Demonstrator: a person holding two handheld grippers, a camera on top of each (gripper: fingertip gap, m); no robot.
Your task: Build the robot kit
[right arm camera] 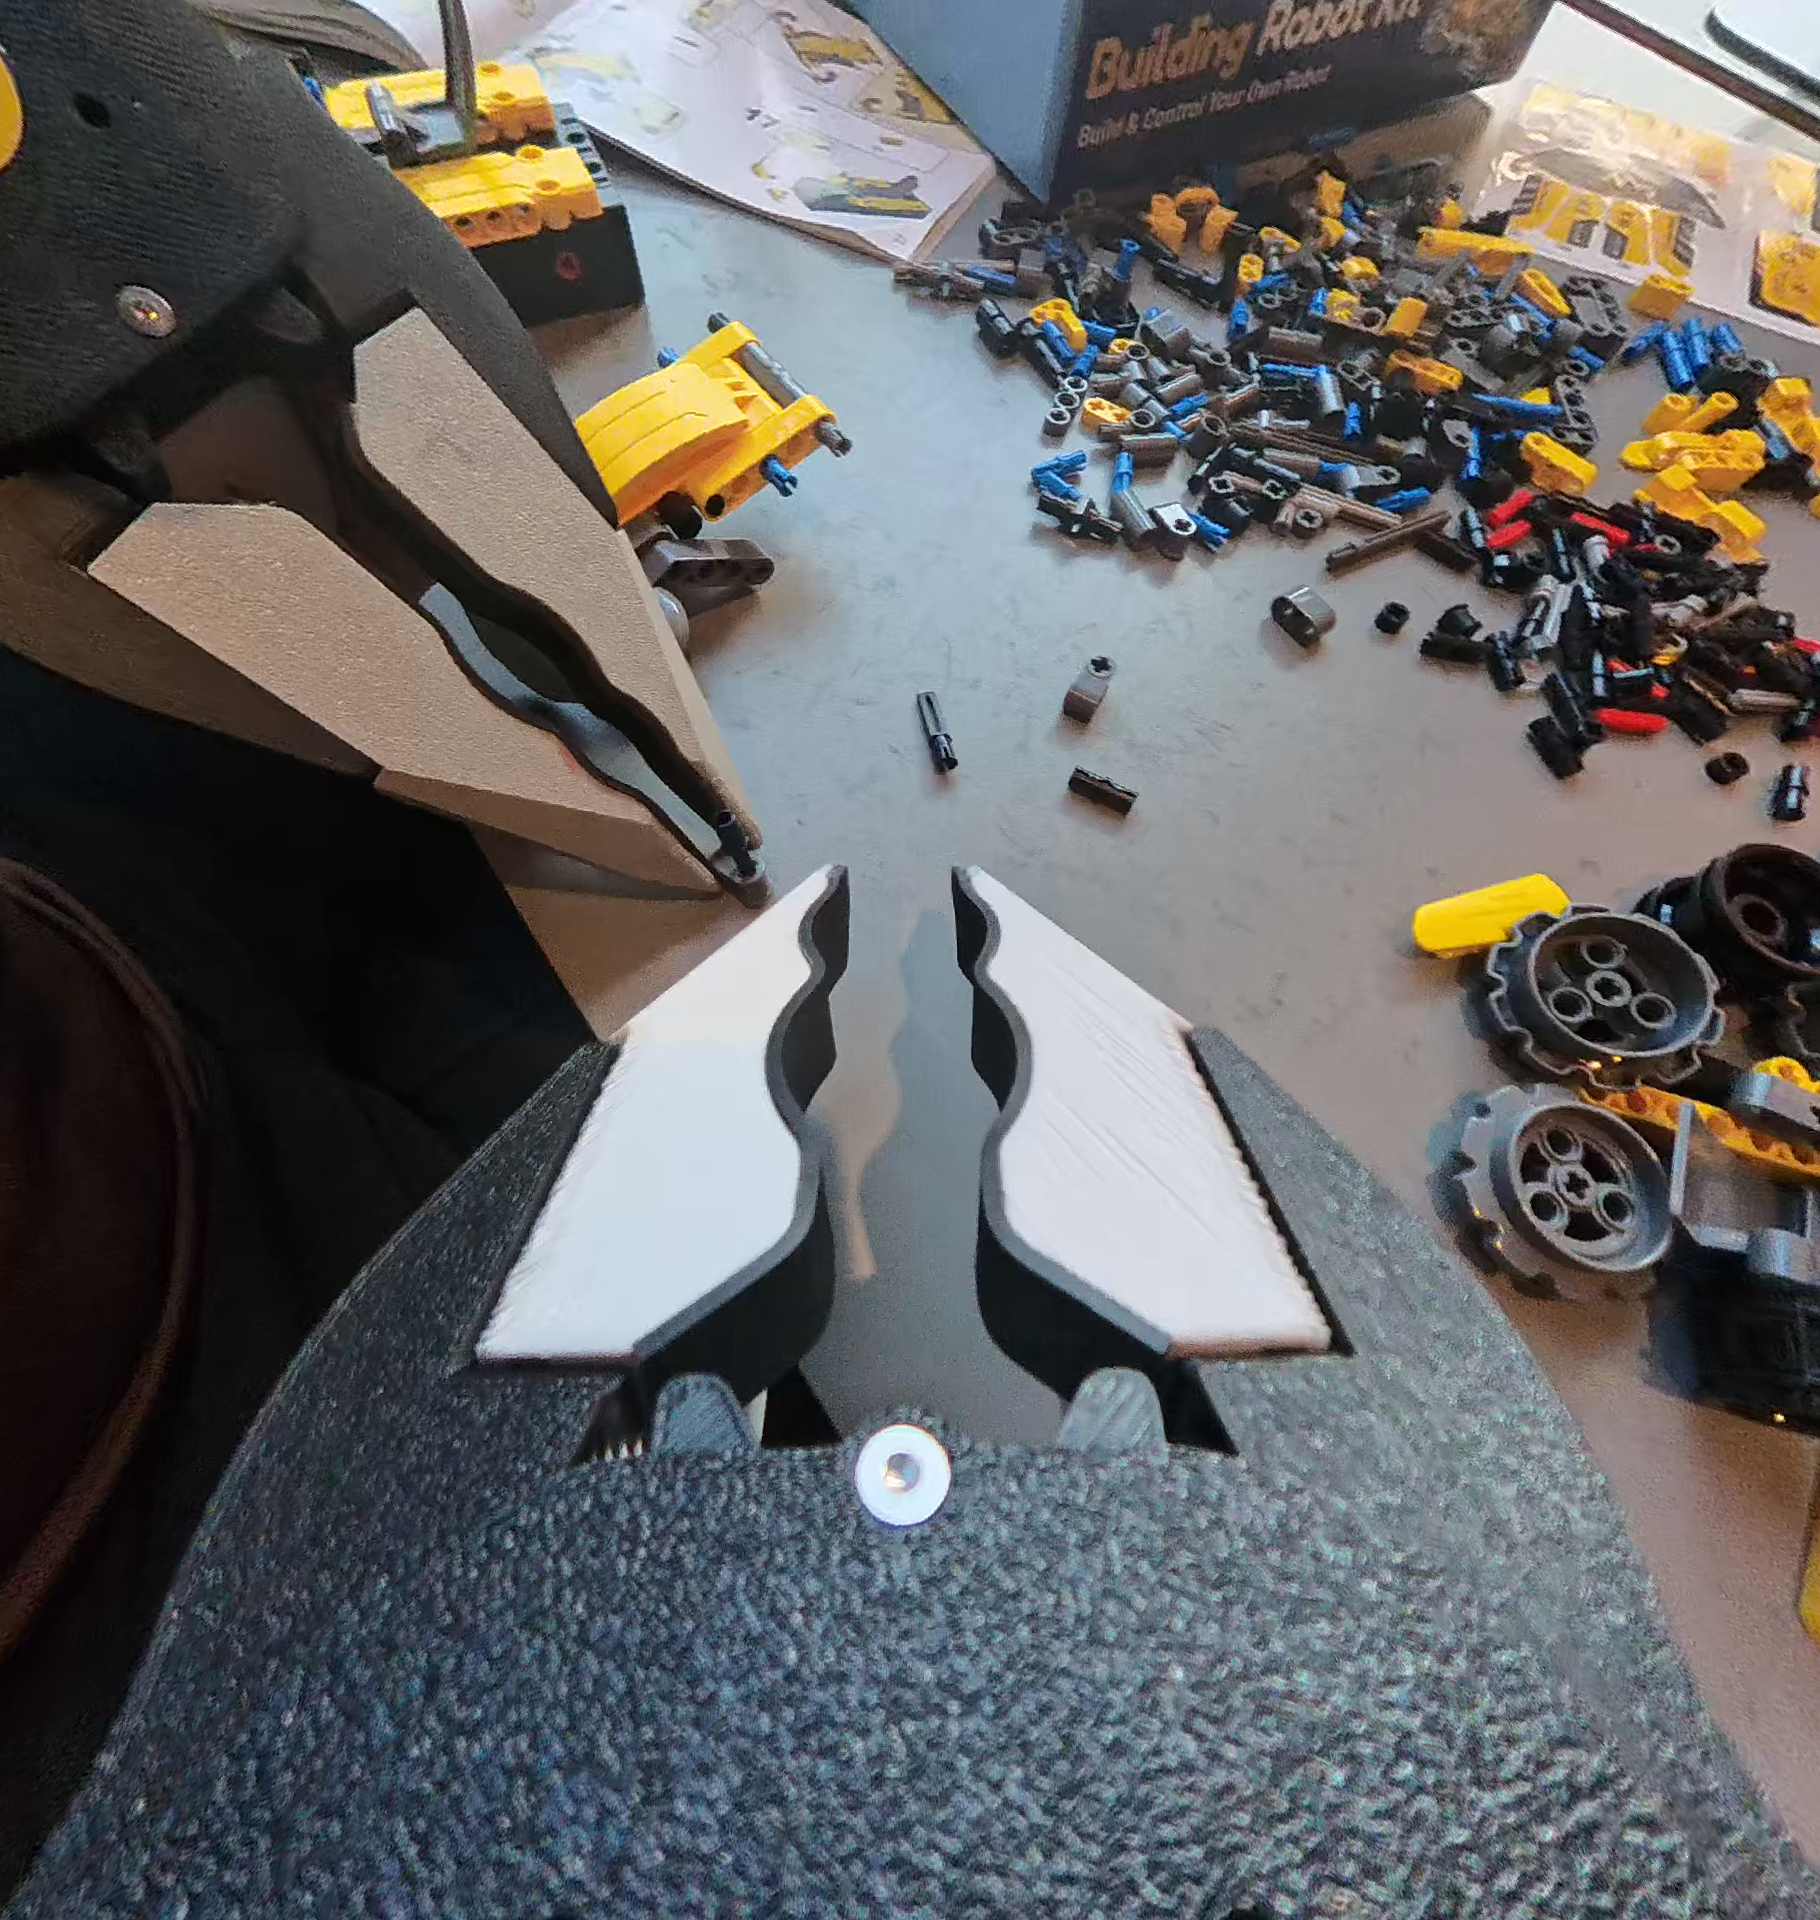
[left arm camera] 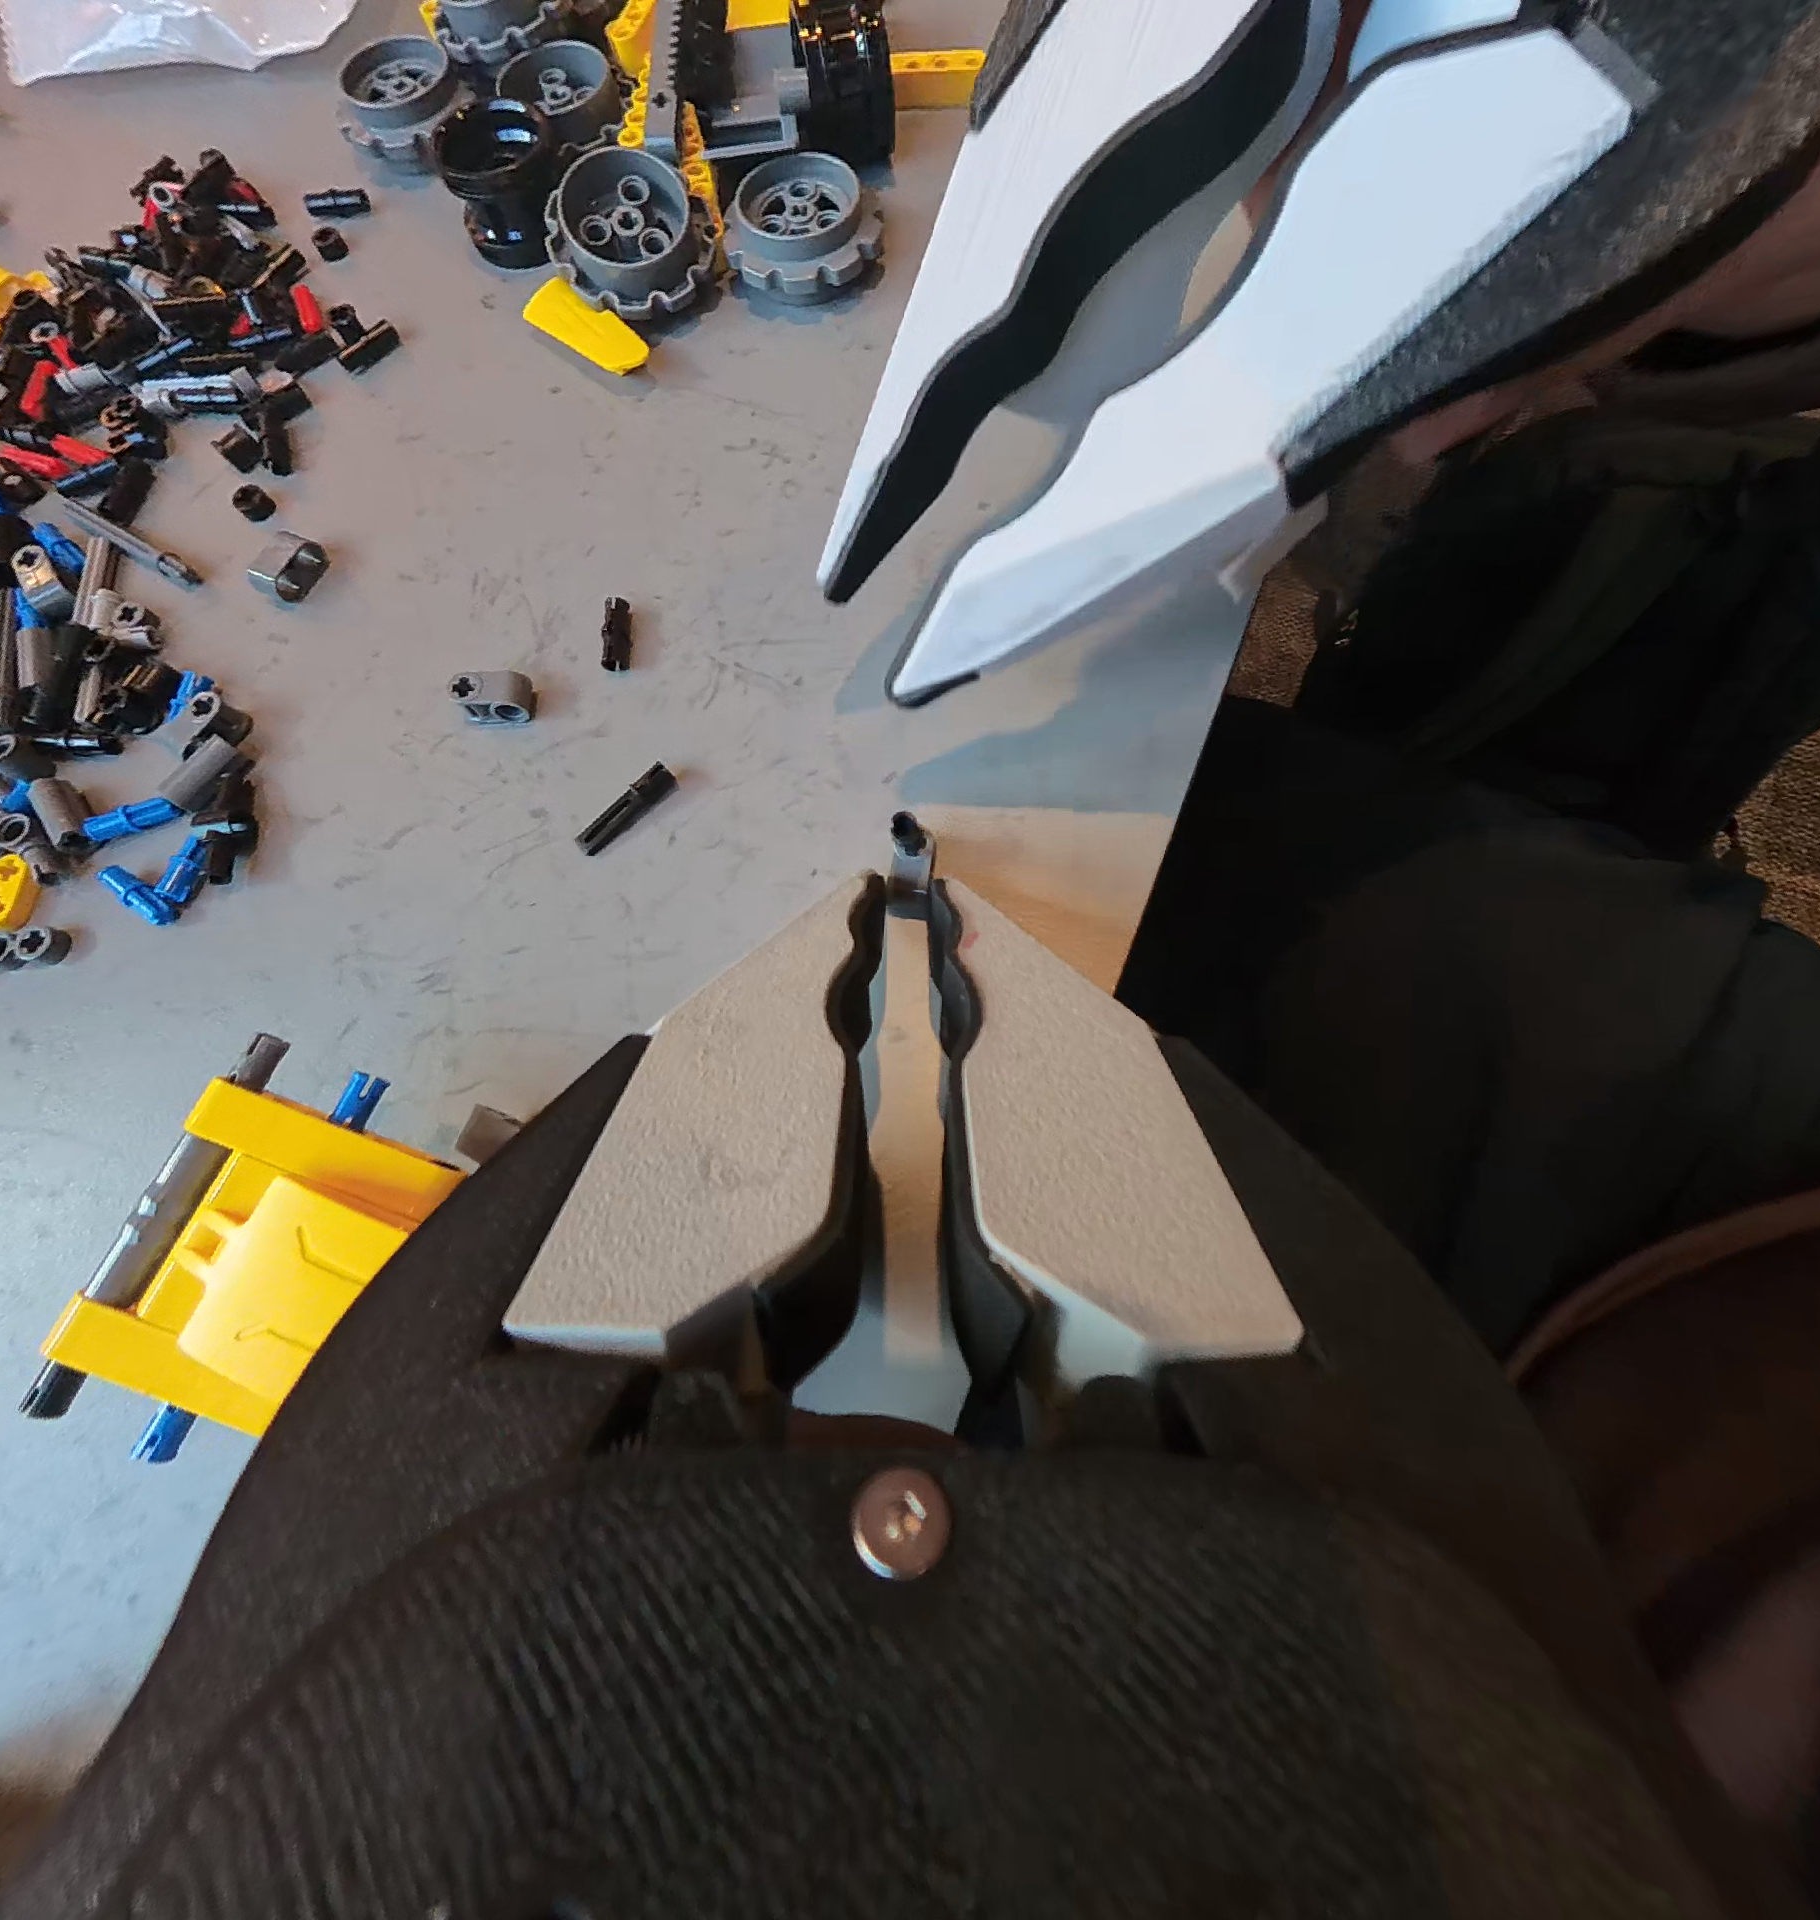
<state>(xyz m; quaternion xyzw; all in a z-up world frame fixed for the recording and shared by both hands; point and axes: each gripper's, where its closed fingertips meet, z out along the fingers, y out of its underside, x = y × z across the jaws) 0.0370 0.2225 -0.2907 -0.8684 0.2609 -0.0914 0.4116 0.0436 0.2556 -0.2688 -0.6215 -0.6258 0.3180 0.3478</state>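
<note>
- Clearly, the left hand-held gripper (left arm camera: 911, 883) is clamped on a small grey connector with a black pin (left arm camera: 908, 854) pushed into it; only the very tips pinch it, and the pin stands out past them.
- The connector (right arm camera: 737, 844) is seen again in the right wrist view, at the tip of the left hand-held gripper, just above the surface (right arm camera: 1249, 883) near its front edge.
- The right hand-held gripper (right arm camera: 900, 883) is held apart and empty, its tips just beside the held connector but not touching it.
- The piece is judged to be light, stiff, smooth plastic: it will not deform, but it could twist or slip out of so small a pinch. A hold across the flat sides of the grey body seems firmer than one on the round pin.
- Loose on the surface ahead lie a short black pin (right arm camera: 935, 731), a grey connector (right arm camera: 1090, 690) and a black sleeve (right arm camera: 1102, 790), well apart from each other.
- A yellow sub-assembly (left arm camera: 231, 1247) with blue pins rests beside the left hand-held gripper.
- Farther off, a heap of small black, blue, red and yellow parts (right arm camera: 1405, 416) is spread out, with grey wheels (right arm camera: 1602, 987) and black tyres near it.
- A printed box (right arm camera: 1249, 73) and a booklet (right arm camera: 781, 114) lie at the back.
</note>
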